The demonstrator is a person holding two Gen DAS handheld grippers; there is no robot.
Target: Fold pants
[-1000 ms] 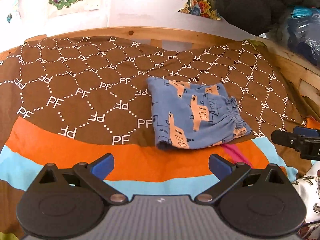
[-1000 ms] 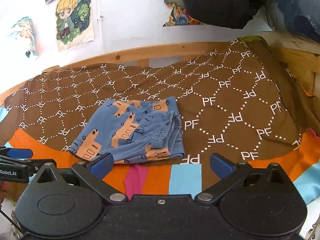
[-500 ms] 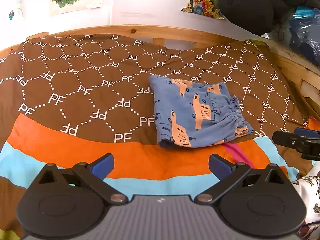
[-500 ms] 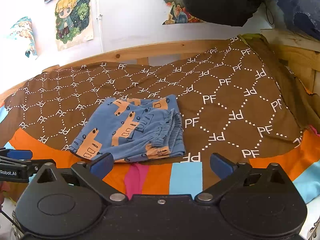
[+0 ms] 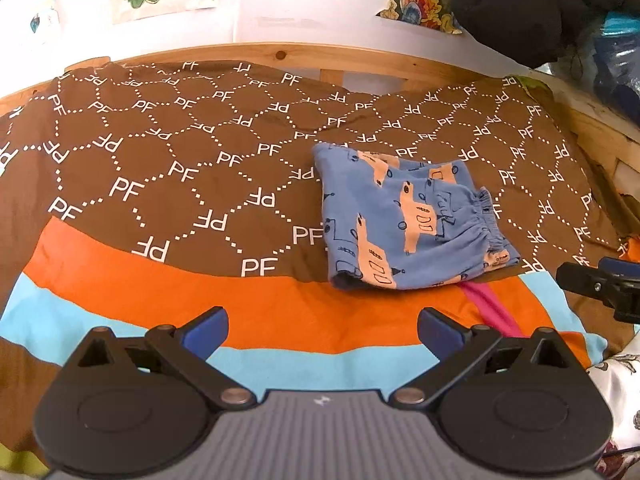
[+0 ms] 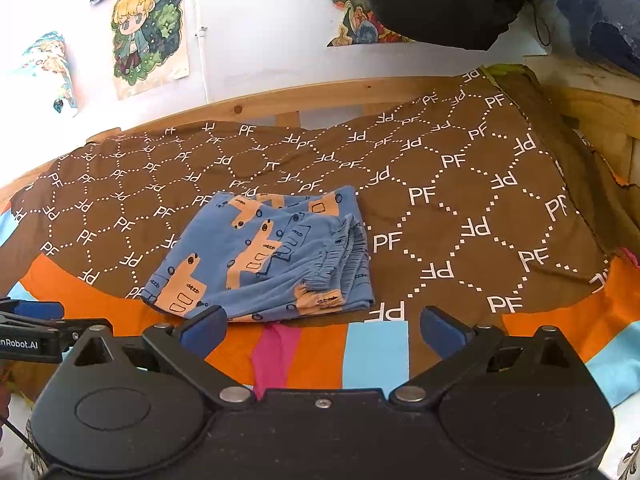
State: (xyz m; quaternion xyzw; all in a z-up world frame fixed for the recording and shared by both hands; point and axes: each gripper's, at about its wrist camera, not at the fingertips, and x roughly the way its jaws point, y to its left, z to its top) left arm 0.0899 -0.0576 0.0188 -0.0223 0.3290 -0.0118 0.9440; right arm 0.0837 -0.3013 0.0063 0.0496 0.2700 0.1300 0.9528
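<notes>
Left wrist view shows the pants folded into a compact stack near the bed's front edge, both hand-held grippers, left and right, spread apart and empty, so folding looks finished, with only a tidy-up or withdrawal left.

Open bedspread on every side of the folded pants

The pants lie alone on the bedspread, bare cloth left, right and in front. The wooden bed frame bounds the far and right edges; a black bundle hangs above the far right corner.
</notes>
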